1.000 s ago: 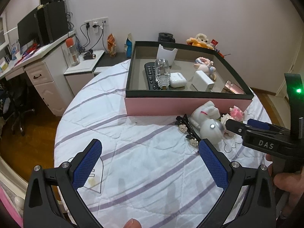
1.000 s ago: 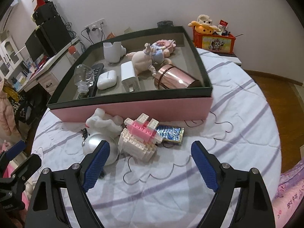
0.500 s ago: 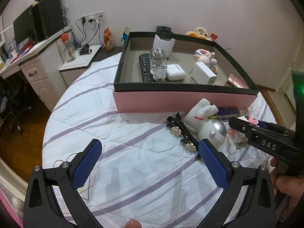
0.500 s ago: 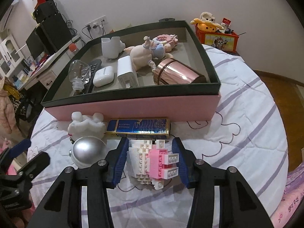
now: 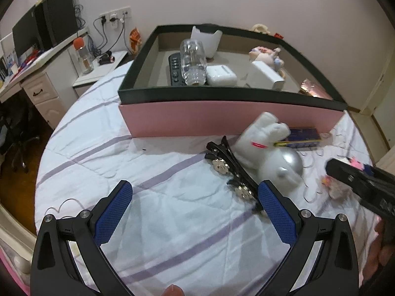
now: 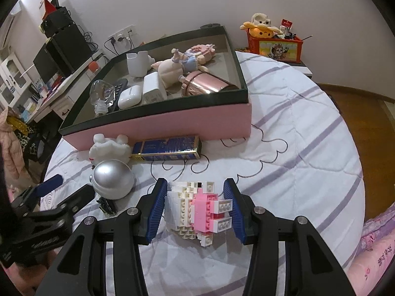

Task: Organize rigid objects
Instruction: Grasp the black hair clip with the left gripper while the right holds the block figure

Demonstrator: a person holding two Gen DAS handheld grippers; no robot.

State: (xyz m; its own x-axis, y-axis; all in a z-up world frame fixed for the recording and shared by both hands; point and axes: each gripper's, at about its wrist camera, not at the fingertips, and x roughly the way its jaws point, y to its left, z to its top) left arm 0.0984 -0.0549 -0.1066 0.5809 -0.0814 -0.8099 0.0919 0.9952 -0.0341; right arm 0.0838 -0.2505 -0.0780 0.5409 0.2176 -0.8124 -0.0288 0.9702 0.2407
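In the right wrist view my right gripper [image 6: 195, 183] is shut on a pink and white brick figure [image 6: 197, 209], its blue pads pressed to both sides just over the bedcover. A white plush toy [image 6: 108, 146] with a silver ball [image 6: 112, 178] and a flat blue box [image 6: 167, 146] lie in front of the pink storage box [image 6: 172, 123]. My left gripper [image 5: 195, 187] hangs open over the striped cover. Its right finger is beside a black hair clip [image 5: 227, 167], and nothing is between its fingers. The plush toy [image 5: 261, 133] lies just beyond the clip.
The storage box [image 5: 222, 118] holds a clear bottle [image 5: 192, 61], a white earbud case [image 5: 221, 75], a charger, a doll and a rose-gold cup [image 6: 207, 86]. A desk with monitors [image 5: 37, 32] stands at the left. A red toy crate [image 6: 274, 46] sits behind the round bed.
My right gripper has closed on the brick figure, which stood loose by the blue box before. My left gripper has sunk and come closer to the hair clip and the box.
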